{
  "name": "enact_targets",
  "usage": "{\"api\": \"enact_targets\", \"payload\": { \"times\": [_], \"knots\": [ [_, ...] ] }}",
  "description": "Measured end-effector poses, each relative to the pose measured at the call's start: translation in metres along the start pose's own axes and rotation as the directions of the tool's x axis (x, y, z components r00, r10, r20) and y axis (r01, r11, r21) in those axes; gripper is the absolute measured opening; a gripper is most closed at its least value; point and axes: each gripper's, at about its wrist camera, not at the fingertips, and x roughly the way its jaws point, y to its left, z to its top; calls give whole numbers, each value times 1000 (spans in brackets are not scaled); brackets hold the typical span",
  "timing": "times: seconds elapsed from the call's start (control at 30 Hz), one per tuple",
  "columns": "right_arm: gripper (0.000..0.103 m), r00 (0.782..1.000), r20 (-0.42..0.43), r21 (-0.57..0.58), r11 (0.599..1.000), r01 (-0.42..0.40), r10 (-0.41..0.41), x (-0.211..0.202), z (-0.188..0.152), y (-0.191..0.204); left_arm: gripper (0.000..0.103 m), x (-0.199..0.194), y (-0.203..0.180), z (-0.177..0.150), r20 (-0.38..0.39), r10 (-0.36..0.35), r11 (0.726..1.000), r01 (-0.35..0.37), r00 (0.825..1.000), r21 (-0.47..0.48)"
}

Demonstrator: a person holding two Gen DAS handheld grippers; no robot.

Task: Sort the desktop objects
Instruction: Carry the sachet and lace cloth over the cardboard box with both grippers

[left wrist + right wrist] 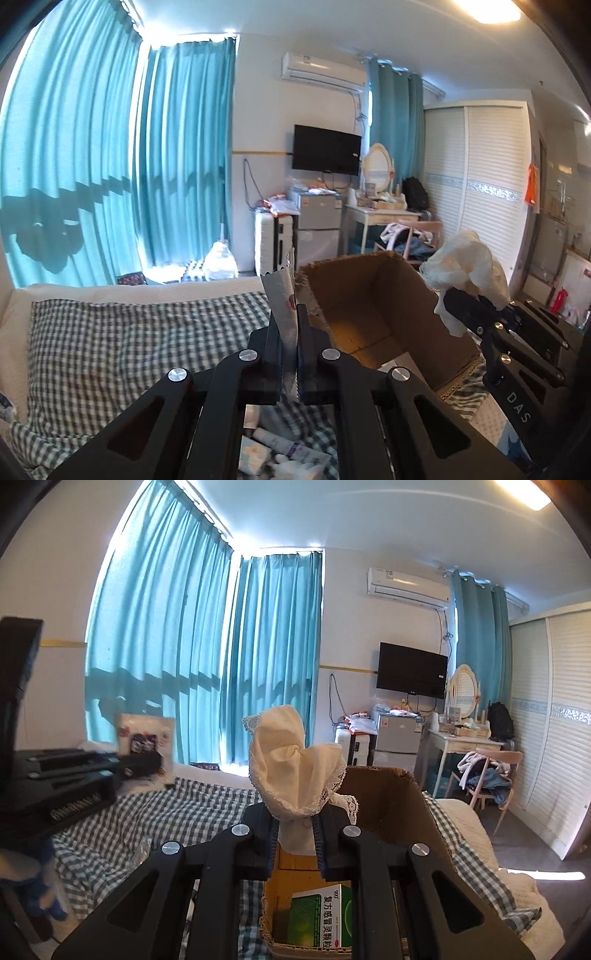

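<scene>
- The bed (110, 332), covered in a checked sheet, carries everything; loose things lie on it near its near edge, seen below the left gripper: small tubes (280, 448) and white packets, so sorting is, by my judgement, well short of finished.
- The cardboard box (399, 805) stands open on the bed in front of both grippers and serves as the sorting bin. A green medicine box (321, 919) already lies on its floor, so at least one item is put away.
- The right gripper (295, 834) has its fingers pinched on a cream lace-edged cloth (291, 764), held just above the box's near rim and not yet released.
- The left gripper (290, 347) has its fingers pressed tight on a flat silver sachet (282, 295), held upright by the box's left wall, still outside it.
- Both items remain to be dropped in.
</scene>
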Motion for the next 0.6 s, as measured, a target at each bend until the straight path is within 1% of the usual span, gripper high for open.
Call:
{"api": "enact_targets", "payload": {
  "times": [0.17, 0.3, 0.47, 0.6],
  "knots": [
    [15, 999, -40, 20, 999, 27, -26, 11, -7, -17, 5, 28, -24, 6, -32, -62, 997, 63, 998, 36],
    [15, 995, -74, 32, 997, 63, -60, 22, -16, -32, 5, 52, -39, 11, -49, -95, 993, 98, 994, 59],
    [15, 986, -116, 55, 991, 125, -118, 34, -26, -56, 5, 85, -58, 10, -90, -133, 987, 141, 987, 81],
    [15, 978, -157, 85, 984, 153, -139, 46, -38, -74, 5, 106, -66, 6, -117, -162, 982, 172, 980, 78]
  ]
}}
